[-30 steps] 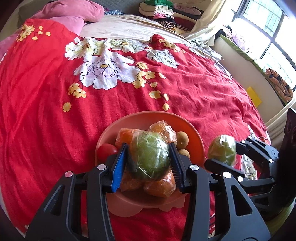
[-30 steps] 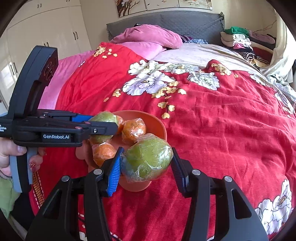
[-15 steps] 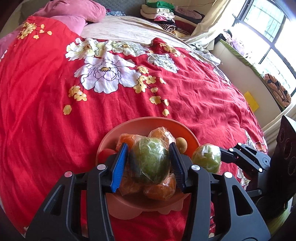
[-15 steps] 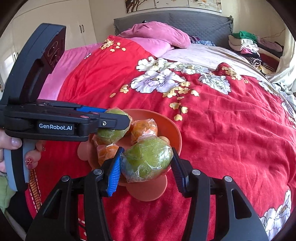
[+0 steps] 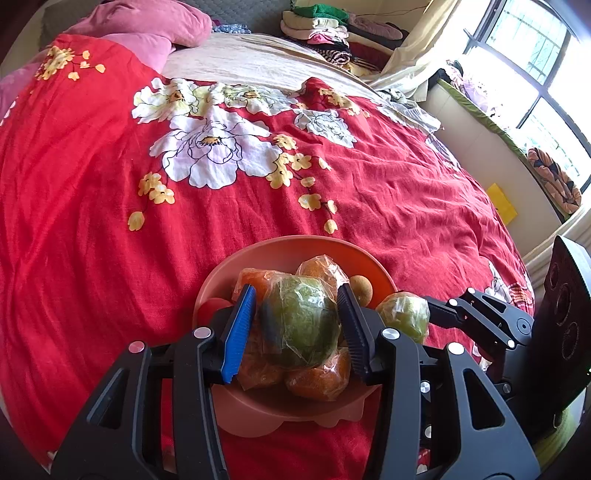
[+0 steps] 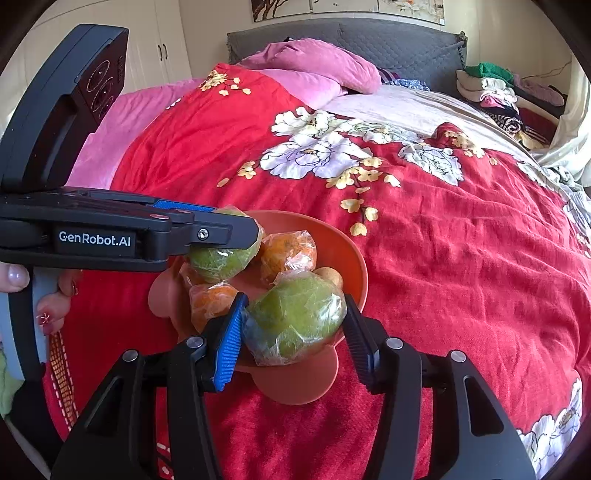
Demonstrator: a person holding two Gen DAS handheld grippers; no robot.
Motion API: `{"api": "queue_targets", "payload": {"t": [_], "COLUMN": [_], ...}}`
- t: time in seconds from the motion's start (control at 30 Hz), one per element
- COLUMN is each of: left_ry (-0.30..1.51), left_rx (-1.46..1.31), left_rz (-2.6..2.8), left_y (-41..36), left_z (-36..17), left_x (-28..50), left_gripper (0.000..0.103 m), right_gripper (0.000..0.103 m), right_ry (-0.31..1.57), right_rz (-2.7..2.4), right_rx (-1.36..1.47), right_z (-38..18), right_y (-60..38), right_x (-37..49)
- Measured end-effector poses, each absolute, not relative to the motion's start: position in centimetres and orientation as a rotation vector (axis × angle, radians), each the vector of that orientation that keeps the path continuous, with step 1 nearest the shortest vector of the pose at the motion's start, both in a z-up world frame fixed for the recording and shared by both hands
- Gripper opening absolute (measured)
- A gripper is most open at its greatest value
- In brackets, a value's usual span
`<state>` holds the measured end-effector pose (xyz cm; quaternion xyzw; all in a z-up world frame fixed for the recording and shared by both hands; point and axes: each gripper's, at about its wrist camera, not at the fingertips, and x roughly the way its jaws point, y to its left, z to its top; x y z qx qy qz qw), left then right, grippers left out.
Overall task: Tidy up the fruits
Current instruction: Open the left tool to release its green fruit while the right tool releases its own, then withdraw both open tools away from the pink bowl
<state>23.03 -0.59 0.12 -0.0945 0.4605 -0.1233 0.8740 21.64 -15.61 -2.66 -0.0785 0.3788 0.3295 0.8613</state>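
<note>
An orange-pink bowl (image 5: 288, 251) sits on the red floral bedspread and holds wrapped oranges (image 5: 321, 380), a small brown fruit (image 5: 360, 286) and a red fruit (image 5: 212, 308). My left gripper (image 5: 297, 326) is shut on a plastic-wrapped green fruit (image 5: 301, 325) just above the pile in the bowl. My right gripper (image 6: 291, 321) is shut on a second wrapped green fruit (image 6: 295, 314) over the bowl's near rim (image 6: 354, 254). It also shows in the left wrist view (image 5: 404, 315) at the bowl's right edge. The left gripper's fruit shows in the right wrist view (image 6: 221, 254).
The red bedspread (image 5: 110, 221) stretches around the bowl. Pink pillows (image 6: 317, 66) and a grey headboard lie at the far end. Folded clothes (image 5: 317, 22) are stacked at the far right. A window ledge (image 5: 517, 155) runs along the right side.
My right gripper has carried its green fruit leftward to the bowl's rim. My left gripper has stayed over the bowl with its fruit.
</note>
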Motion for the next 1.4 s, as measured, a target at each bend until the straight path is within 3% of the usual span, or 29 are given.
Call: {"api": "queue_targets", "payload": {"t": [0.23,0.7,1.4], "left_ry": [0.959,0.950,0.892], "left_rx": [-0.196,-0.195,-0.182], "left_rz": [-0.256,-0.255,-0.232], "left_y": [-0.6,-0.7,-0.9], "left_z": [0.3,0.8,3.6], "left_x": [23.0,22.8,20.5], "left_gripper": [0.038,0.041,0.070], "right_gripper": [0.070,0.092,0.097], "right_ry": [0.771,0.761,0.714], "right_rz": [0.676,0.637,0.595], "right_rx": [-0.154,-0.131,-0.140], "right_z": [-2.0,-1.4,0.6], "right_y": [-16.1,-17.1,-17.6], "right_x": [21.3,20.4,18.2]}}
